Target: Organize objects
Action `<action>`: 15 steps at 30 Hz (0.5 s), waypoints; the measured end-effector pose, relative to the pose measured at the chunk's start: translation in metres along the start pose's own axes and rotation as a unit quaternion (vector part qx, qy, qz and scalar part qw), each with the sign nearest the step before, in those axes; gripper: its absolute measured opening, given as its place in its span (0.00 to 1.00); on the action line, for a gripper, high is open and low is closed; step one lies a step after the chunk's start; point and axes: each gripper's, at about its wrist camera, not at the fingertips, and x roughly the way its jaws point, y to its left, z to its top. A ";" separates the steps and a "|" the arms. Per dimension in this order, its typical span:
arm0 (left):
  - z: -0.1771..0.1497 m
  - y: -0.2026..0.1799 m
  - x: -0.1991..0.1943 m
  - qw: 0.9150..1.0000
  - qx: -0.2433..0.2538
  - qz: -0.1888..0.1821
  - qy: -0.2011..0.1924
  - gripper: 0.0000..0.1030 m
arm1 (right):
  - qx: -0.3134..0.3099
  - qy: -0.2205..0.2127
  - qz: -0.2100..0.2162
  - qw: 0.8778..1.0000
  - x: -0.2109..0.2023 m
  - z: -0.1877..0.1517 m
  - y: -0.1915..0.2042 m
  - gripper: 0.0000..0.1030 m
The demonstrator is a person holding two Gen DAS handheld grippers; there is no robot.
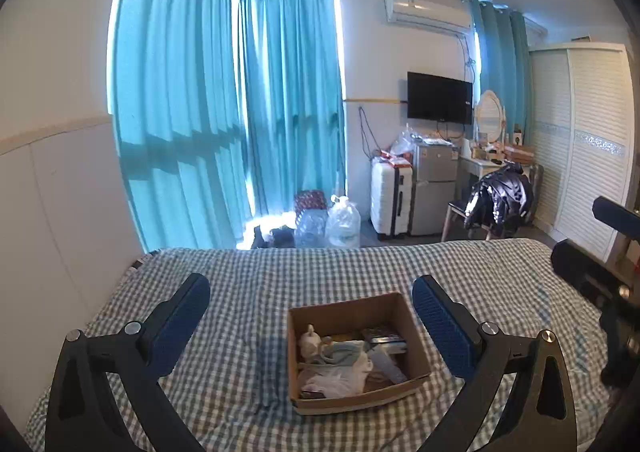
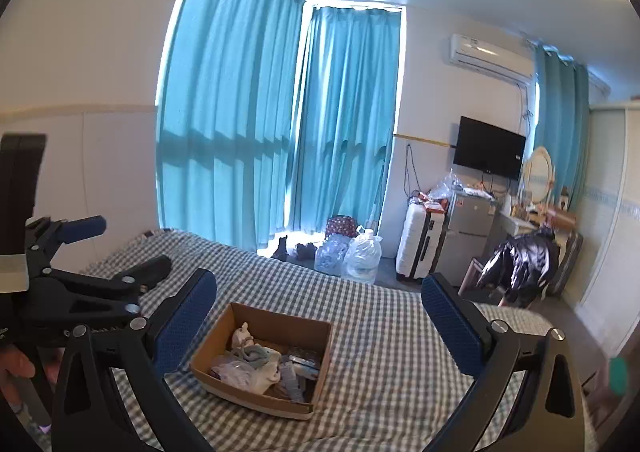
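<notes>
An open cardboard box (image 1: 414,344) sits on the checked bed (image 1: 240,292); it also shows in the right wrist view (image 2: 320,336). Inside it lie a small pale toy (image 1: 310,340), light cloths (image 1: 344,368), a dark flat packet (image 1: 382,334) and other small items. My left gripper (image 1: 312,298) is open and empty, held above the bed just short of the box. My right gripper (image 2: 320,292) is open and empty, above the bed to the right of the box. The left gripper also appears at the left of the right wrist view (image 2: 120,248).
Teal curtains (image 1: 200,111) cover the windows beyond the bed. On the floor past the bed stand water jugs (image 1: 342,221), a white suitcase (image 1: 390,195) and a small fridge (image 1: 434,187). A chair with a dark jacket (image 1: 500,195) and a white wardrobe (image 1: 580,139) stand at right.
</notes>
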 end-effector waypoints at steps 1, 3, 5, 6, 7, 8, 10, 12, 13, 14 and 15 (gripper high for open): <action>-0.004 0.001 -0.002 1.000 -0.001 0.000 -0.006 1.00 | 0.013 -0.003 0.001 1.000 0.002 -0.008 -0.003 1.00; -0.015 0.004 -0.001 1.000 -0.006 0.002 -0.017 1.00 | 0.031 -0.004 -0.004 1.000 0.007 -0.019 -0.010 1.00; -0.027 0.005 0.003 1.000 -0.010 0.000 -0.021 1.00 | 0.053 -0.003 -0.005 0.999 0.016 -0.036 -0.016 1.00; -0.034 0.005 0.005 1.000 -0.012 0.001 -0.026 1.00 | 0.060 -0.001 -0.005 0.998 0.020 -0.042 -0.018 1.00; -0.040 0.005 0.007 0.999 -0.014 0.002 -0.028 1.00 | 0.067 0.000 -0.007 0.998 0.026 -0.051 -0.022 1.00; -0.047 0.004 0.010 0.999 -0.016 0.004 -0.029 1.00 | 0.064 0.005 -0.014 0.998 0.032 -0.060 -0.022 1.00; -0.059 0.002 0.015 0.999 -0.018 0.007 -0.026 1.00 | 0.044 0.006 -0.026 0.999 0.039 -0.072 -0.021 1.00; -0.074 0.002 0.021 0.999 -0.023 0.009 -0.021 1.00 | 0.034 0.006 -0.038 0.999 0.044 -0.086 -0.019 1.00; -0.083 0.003 0.025 0.999 -0.028 0.010 -0.018 1.00 | 0.037 0.007 -0.036 0.999 0.047 -0.093 -0.020 1.00; -0.092 0.003 0.029 0.999 -0.030 0.008 -0.012 1.00 | 0.043 0.012 -0.031 0.999 0.052 -0.100 -0.021 1.00; -0.101 0.004 0.034 1.000 -0.029 0.009 -0.003 1.00 | 0.047 0.016 -0.029 0.998 0.055 -0.104 -0.022 1.00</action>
